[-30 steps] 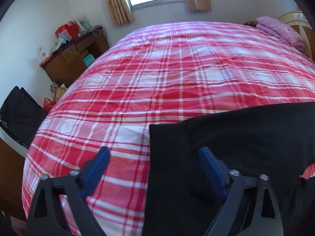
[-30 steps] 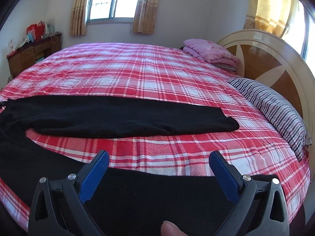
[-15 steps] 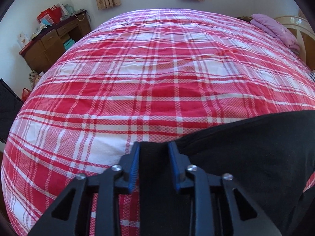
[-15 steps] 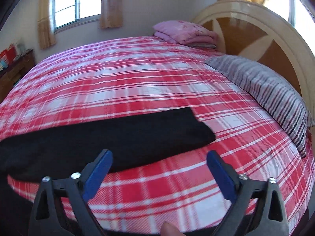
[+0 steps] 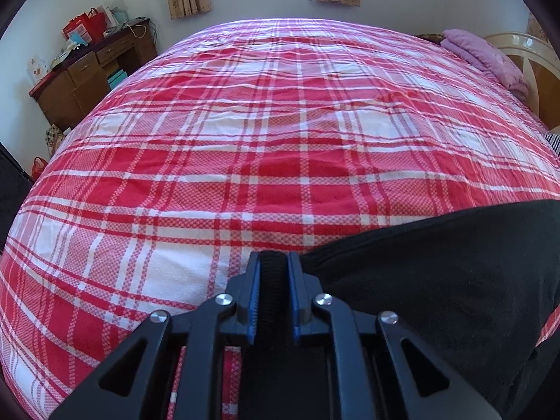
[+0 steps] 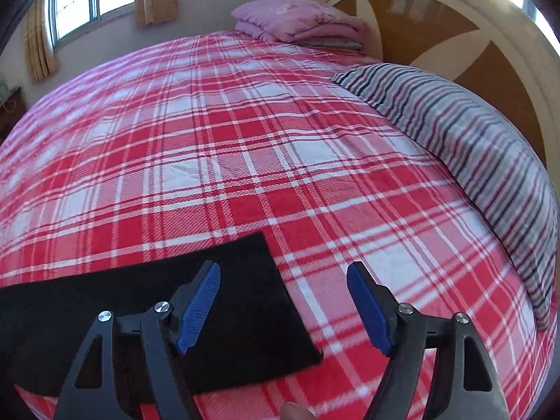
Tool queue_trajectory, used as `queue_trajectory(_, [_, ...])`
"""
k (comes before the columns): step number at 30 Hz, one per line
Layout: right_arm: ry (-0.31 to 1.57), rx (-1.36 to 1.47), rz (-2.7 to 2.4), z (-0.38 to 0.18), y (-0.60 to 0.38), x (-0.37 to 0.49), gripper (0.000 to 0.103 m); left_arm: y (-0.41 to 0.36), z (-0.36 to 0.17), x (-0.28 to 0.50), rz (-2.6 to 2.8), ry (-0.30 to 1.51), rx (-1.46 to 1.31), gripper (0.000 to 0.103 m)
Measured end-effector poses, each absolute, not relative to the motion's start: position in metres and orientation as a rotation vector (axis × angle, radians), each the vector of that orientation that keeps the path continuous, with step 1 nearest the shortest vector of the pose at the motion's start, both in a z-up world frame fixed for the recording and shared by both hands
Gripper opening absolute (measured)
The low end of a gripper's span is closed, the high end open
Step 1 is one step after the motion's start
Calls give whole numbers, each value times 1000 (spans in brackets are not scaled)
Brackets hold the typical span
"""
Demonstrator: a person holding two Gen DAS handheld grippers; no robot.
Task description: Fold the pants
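Black pants [image 5: 437,273] lie on the red plaid bed [image 5: 273,133]. In the left wrist view my left gripper [image 5: 274,262] is shut on the pants' thick ribbed edge at their left end, the cloth bunched between the blue pads. In the right wrist view a flat black leg end [image 6: 245,301] lies at the lower left. My right gripper [image 6: 283,290] is open, hovering over the leg's hem corner, its left fingertip [image 6: 201,301] above the cloth and its right fingertip [image 6: 367,308] above bare bedspread.
A striped pillow [image 6: 472,161] lies along the right side by the round headboard [image 6: 455,35]. A folded pink blanket [image 6: 297,17] sits at the far edge. A wooden desk [image 5: 87,73] with clutter stands at the far left beside the bed.
My left gripper closed onto the pants' edge and pinched it tight. My right gripper swung right and forward to the end of the leg, its jaws narrowing somewhat but staying open.
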State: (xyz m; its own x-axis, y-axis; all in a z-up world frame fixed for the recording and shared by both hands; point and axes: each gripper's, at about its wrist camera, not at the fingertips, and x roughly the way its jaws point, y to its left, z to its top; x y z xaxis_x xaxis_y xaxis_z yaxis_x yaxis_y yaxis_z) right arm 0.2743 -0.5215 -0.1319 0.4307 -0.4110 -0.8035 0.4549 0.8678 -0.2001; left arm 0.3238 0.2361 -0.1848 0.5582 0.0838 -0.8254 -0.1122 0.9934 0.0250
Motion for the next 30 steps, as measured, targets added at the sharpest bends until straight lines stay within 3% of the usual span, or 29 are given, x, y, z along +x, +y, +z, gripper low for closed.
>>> queue_trajectory(8, [1076, 96, -484, -172, -544, 315, 76, 236, -185, 330, 120, 986, -28, 15])
queue_trajectory(10, [1112, 114, -467, -182, -548, 317, 67, 235, -186, 330, 119, 987, -21, 15])
queue_trajectory(12, [1095, 128, -456, -182, -550, 314, 66, 234, -188, 330, 120, 982, -15, 15])
queue_trajectory(14, [1092, 131, -443, -181, -550, 313, 55, 234, -189, 330, 114, 975, -10, 15])
queue_trajectory(16, [1088, 143, -409, -178, -548, 311, 23, 236, -190, 331, 106, 973, -15, 15])
queue_trajectory(19, [1084, 108, -396, -173, -536, 311, 5, 238, -187, 333, 92, 976, -29, 14])
queue_trajectory(30, [929, 33, -376, -116, -512, 284, 5, 245, -165, 318, 59, 902, -75, 13])
